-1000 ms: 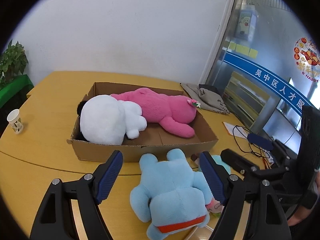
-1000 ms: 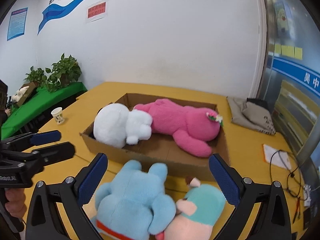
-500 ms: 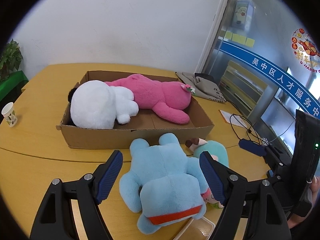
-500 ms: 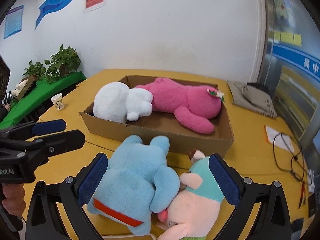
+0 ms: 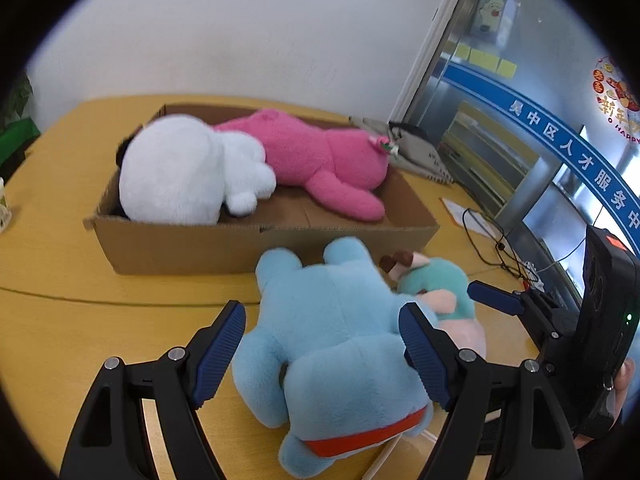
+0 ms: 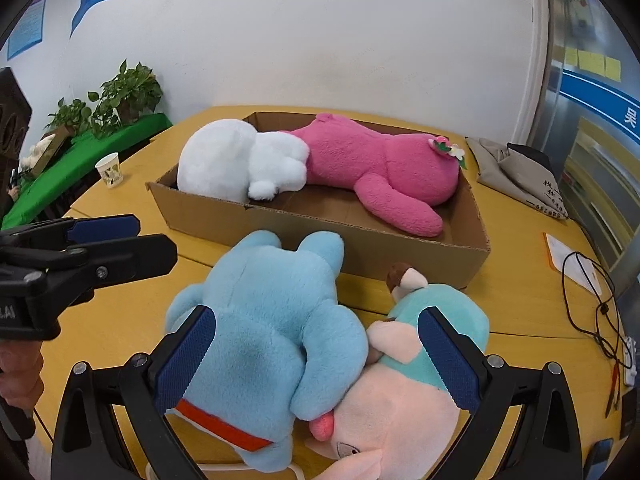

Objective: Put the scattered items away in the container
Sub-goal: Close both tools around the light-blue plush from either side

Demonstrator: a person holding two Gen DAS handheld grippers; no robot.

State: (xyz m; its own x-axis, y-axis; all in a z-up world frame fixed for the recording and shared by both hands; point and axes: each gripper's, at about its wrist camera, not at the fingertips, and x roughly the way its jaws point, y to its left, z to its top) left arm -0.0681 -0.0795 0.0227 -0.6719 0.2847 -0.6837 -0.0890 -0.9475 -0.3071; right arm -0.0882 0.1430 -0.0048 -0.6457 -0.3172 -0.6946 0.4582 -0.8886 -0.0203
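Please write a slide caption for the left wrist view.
Open left hand-held gripper above blue plush toy beside cardboard box.

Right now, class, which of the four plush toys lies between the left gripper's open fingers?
The blue plush. It lies on the table before the box, unlike the white and pink ones inside; the teal-and-peach one sits beyond the left gripper.
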